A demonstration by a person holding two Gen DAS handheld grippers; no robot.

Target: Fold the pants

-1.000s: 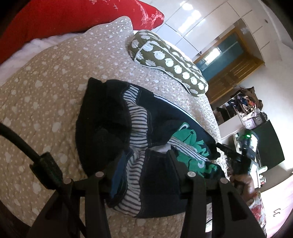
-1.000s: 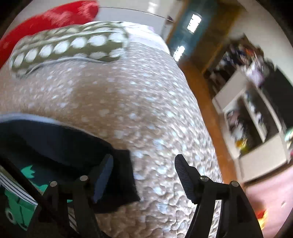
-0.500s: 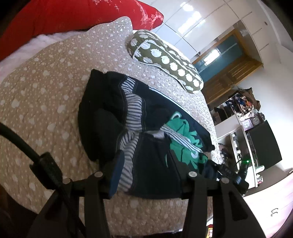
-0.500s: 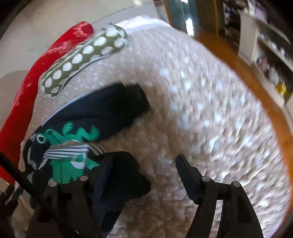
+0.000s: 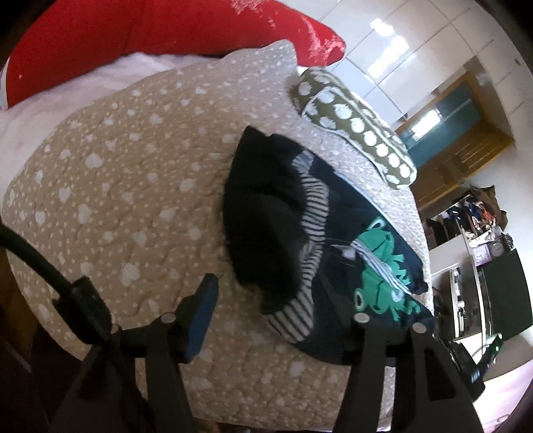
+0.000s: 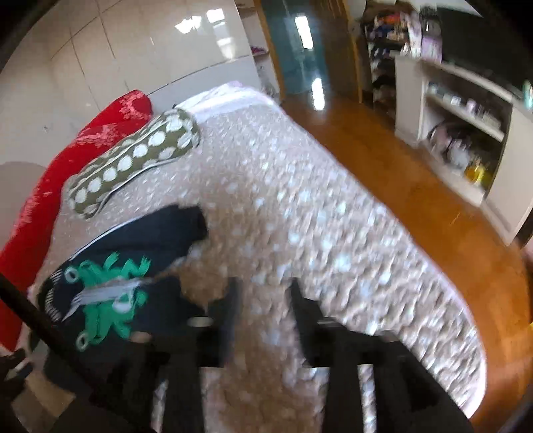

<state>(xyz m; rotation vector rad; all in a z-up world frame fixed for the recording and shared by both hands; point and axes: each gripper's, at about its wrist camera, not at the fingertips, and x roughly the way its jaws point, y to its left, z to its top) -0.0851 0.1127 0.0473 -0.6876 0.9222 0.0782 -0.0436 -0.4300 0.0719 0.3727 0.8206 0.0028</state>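
Left wrist view: left gripper (image 5: 269, 306) spread wide, empty; pants (image 5: 299, 233) bunched, far leg hidden.
Right wrist view: right gripper (image 6: 263, 299) blurred, narrowly parted, empty above quilt (image 6: 316, 216).

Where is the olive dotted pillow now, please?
In the left wrist view the pillow lies on the quilt at upper right, just beyond the pants and near the red cushion.

The pants (image 5: 336, 233) are dark navy with a striped black-and-white lining and a green frog print. The quilt (image 5: 133, 186) is beige with white spots, the pillow (image 5: 353, 130) olive with white dots, the bolster (image 5: 150, 36) red.
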